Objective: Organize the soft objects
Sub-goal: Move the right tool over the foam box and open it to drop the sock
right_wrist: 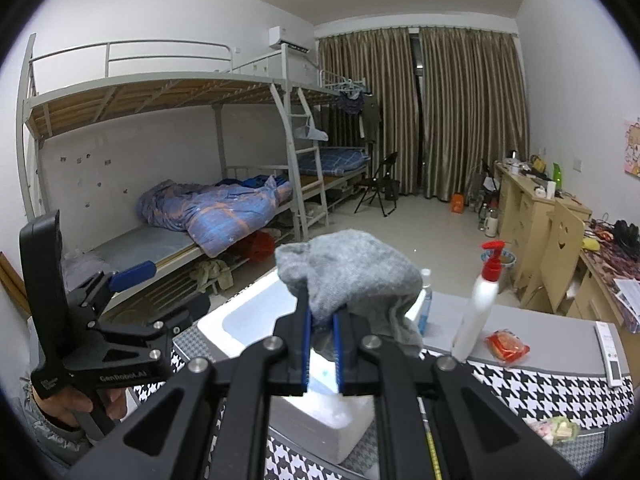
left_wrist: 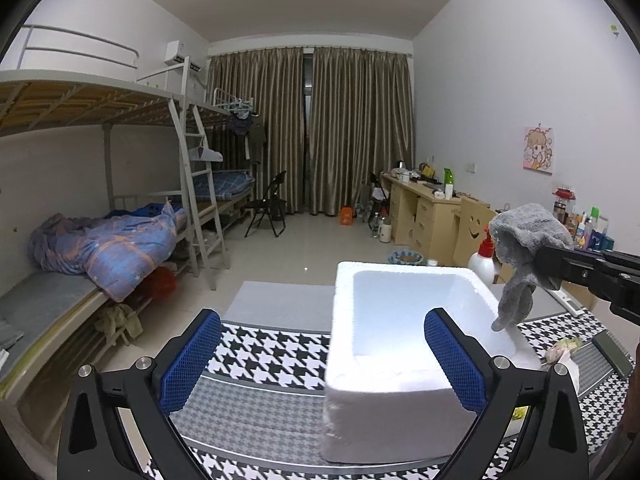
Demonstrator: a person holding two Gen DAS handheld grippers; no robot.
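Observation:
A grey knitted cloth [right_wrist: 352, 276] hangs from my right gripper [right_wrist: 322, 320], whose blue pads are shut on its folds. In the left wrist view the same grey cloth [left_wrist: 524, 240] dangles over the right rim of a white foam box [left_wrist: 400, 320], with the right gripper [left_wrist: 540, 258] reaching in from the right edge. The foam box [right_wrist: 240, 320] stands on a houndstooth-patterned table cover [left_wrist: 264, 360]. My left gripper [left_wrist: 324, 356] is open, its blue pads wide apart in front of the box with nothing between them. It appears as well at the left of the right wrist view, the left gripper [right_wrist: 136, 276] held by a hand.
A white spray bottle with a red top [right_wrist: 478, 312] stands just right of the box, beside a red packet [right_wrist: 506, 346] and a clear bottle [right_wrist: 426, 300]. A remote [right_wrist: 610, 354] lies at the table's right. Bunk beds [left_wrist: 104, 240] line the left wall, a desk [left_wrist: 428, 208] the right.

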